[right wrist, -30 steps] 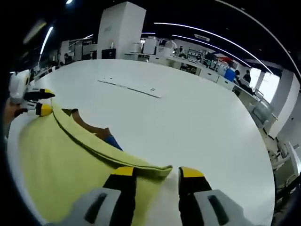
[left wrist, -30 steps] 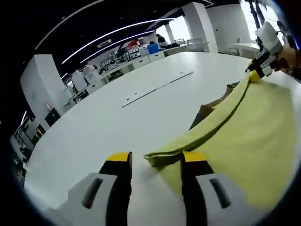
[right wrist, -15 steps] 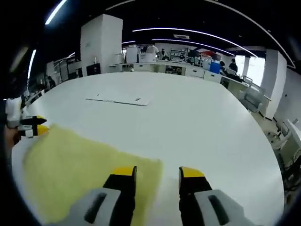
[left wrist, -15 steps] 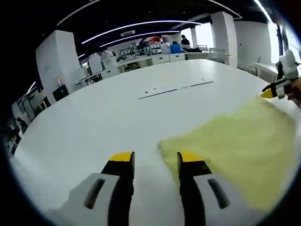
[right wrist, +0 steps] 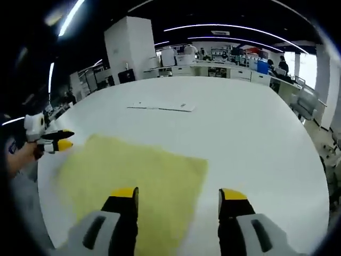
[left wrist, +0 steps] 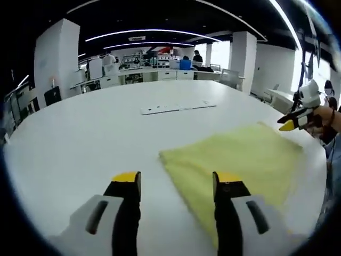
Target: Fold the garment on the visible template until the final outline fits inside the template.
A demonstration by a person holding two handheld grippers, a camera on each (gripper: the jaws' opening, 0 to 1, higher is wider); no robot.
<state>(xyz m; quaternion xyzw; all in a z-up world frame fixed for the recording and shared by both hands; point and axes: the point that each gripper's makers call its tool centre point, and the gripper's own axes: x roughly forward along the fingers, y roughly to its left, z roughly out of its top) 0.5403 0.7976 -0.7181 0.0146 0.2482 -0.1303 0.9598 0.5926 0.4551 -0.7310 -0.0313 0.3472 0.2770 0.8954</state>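
A folded yellow garment (left wrist: 237, 160) is seen flat on the white table (left wrist: 80, 138), with the left gripper (left wrist: 175, 184) and right gripper (right wrist: 176, 198) both spread wide above it, nothing gripped.

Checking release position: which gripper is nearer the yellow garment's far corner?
Right gripper: its jaws straddle the yellow garment beside that corner. Left gripper hovers off the opposite edge.

I am holding the left gripper (left wrist: 175, 184) with its jaws spread wide and gripping nothing. I am holding the right gripper (right wrist: 178, 200) likewise, jaws parted and unloaded. Each gripper is appearing at the edge of the other's view, gripped in my hand (left wrist: 326, 118).
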